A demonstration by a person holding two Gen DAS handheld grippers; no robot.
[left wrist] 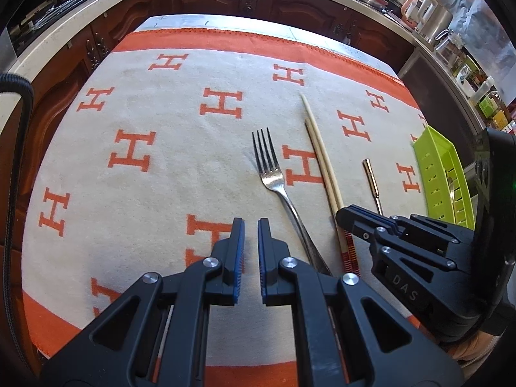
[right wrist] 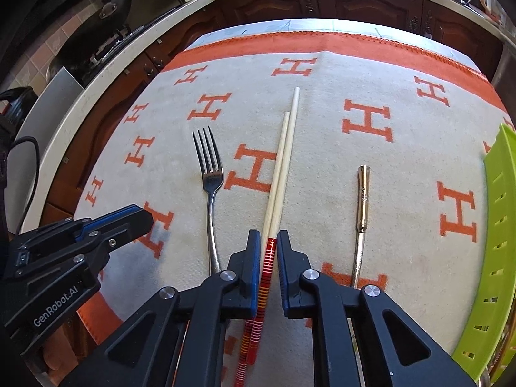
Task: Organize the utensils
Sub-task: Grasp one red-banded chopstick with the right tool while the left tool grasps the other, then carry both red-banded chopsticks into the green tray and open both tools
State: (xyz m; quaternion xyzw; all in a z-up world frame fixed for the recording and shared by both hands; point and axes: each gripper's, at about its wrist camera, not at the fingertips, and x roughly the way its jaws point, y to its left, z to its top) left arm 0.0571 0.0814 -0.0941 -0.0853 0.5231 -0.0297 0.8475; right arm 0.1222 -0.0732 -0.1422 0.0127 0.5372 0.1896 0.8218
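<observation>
While the left wrist view looks down on a cream cloth (left wrist: 167, 174) w/ orange H marks and an orange border, the left gripper (left wrist: 251, 225) sits at bottom centre, fingers drawn nearly together w/ just a thin slit between the blue pads and nothing in it. Right of it, mid-frame, a steel fork (left wrist: 274, 177) lies w/ tines toward the top, handle running down behind the left gripper's right finger. Just right of the fork a pair of pale chopsticks (left wrist: 319, 154) lie side by side, touching, red-striped ends at the bottom. The right gripper (left wrist: 346, 216) comes in from the lower right edge, its tip over the chopsticks' lower part; from this side can't tell how its fingers stand. Further right a small gold handle (left wrist: 371, 177) lies on the cloth, and a green slotted tray (left wrist: 435, 167) sits at the right edge. Wood cabinets (left wrist: 206, 0) run across the top. In the right wrist view the right gripper (right wrist: 269, 242) is at bottom centre, pinching the chopsticks (right wrist: 283, 161) at the red-striped end, one blue pad each side. Fork (right wrist: 209, 167) is left of centre, gold handle (right wrist: 362, 200) right of centre, both apart from the chopsticks. Green tray (right wrist: 496, 225) curves down the right edge. Left gripper (right wrist: 142, 217) shows at lower left, above the cloth (right wrist: 322, 135), holding nothing.
</observation>
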